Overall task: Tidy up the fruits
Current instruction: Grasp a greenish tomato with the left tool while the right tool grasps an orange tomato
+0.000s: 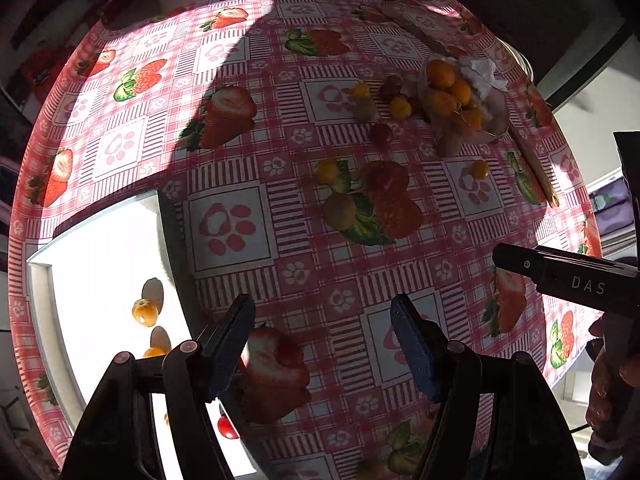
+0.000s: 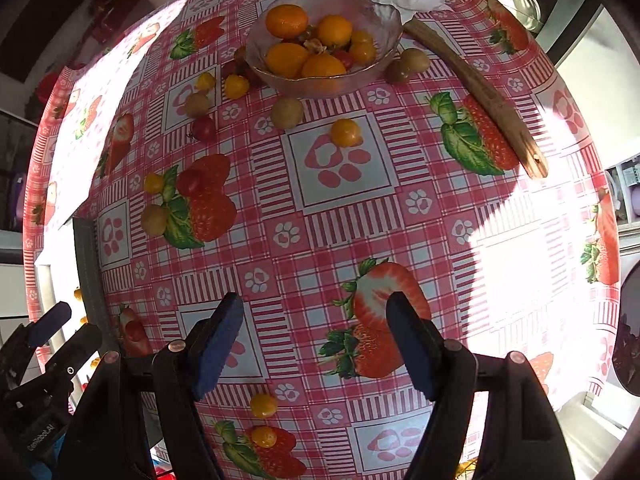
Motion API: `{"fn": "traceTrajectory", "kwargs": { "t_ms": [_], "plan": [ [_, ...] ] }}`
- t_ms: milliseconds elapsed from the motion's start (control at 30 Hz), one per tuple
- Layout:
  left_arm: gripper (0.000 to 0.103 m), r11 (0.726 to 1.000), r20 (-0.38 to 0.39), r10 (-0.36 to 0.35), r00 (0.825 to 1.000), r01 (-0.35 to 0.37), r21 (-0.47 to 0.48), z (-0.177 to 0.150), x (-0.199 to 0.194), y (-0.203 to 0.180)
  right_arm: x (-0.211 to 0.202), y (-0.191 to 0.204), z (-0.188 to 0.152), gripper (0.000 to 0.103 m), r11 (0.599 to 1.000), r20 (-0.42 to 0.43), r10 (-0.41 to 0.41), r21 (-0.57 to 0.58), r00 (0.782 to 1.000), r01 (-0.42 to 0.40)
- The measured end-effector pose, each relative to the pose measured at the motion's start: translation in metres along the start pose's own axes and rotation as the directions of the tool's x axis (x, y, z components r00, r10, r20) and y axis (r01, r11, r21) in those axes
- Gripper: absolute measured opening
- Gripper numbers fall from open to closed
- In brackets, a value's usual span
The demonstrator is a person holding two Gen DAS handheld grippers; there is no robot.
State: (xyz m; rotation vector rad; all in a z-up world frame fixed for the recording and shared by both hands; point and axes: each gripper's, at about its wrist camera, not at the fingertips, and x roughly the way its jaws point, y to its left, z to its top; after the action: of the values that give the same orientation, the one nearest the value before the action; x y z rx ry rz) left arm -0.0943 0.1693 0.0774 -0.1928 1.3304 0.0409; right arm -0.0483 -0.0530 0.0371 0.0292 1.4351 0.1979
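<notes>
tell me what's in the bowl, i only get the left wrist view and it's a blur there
Observer: The bowl holds several orange fruits and at least one small red one.
Operator: anything hidden behind it
Observer: Two green fruits lie by its right side, next to the wooden stick.
Operator: are the right tongs carrying anything
Observer: No, the right tongs are open and empty. Two small yellow fruits lie on the cloth just below them in the right wrist view.
</notes>
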Motion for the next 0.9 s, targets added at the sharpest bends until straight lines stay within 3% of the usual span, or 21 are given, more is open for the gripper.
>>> {"fn": "traceTrajectory", "kwargs": {
  "t_ms": [333, 667, 767, 800, 867, 900],
  "plan": [
    [0.071, 0.994, -0.025, 0.077, 0.997, -0.079, -0.076, 0.040, 0.054, -0.004, 0.025, -0.021, 0.049, 0.077, 0.999, 0.015, -0.003, -0.047, 1.000, 0.004],
    [0.071, 0.987, -0.015, 0.125, 0.992, -0.126, -0.100, 0.050, 0.074, -0.012, 0.041, -0.022, 0.083, 0.073, 0.993, 0.051, -0.031, -0.113, 0.998, 0.037],
    [0.070, 0.984, -0.007, 0.141, 0.990, -0.141, -0.105, 0.053, 0.076, -0.015, 0.044, -0.014, 0.090, 0.066, 0.989, 0.064, -0.043, -0.139, 0.997, 0.051],
    [0.066, 0.984, -0.002, 0.143, 0.990, -0.142, -0.108, 0.053, 0.075, -0.017, 0.044, -0.012, 0.091, 0.059, 0.987, 0.070, -0.052, -0.147, 0.996, 0.062],
    [0.050, 0.985, 0.013, 0.138, 0.990, -0.136, -0.102, 0.060, 0.076, -0.024, 0.046, -0.004, 0.095, 0.042, 0.983, 0.083, -0.067, -0.165, 0.994, 0.080],
    [0.037, 0.987, 0.017, 0.135, 0.991, -0.133, -0.091, 0.061, 0.075, -0.026, 0.048, 0.002, 0.100, 0.029, 0.983, 0.085, -0.062, -0.169, 0.994, 0.076]
  ]
}}
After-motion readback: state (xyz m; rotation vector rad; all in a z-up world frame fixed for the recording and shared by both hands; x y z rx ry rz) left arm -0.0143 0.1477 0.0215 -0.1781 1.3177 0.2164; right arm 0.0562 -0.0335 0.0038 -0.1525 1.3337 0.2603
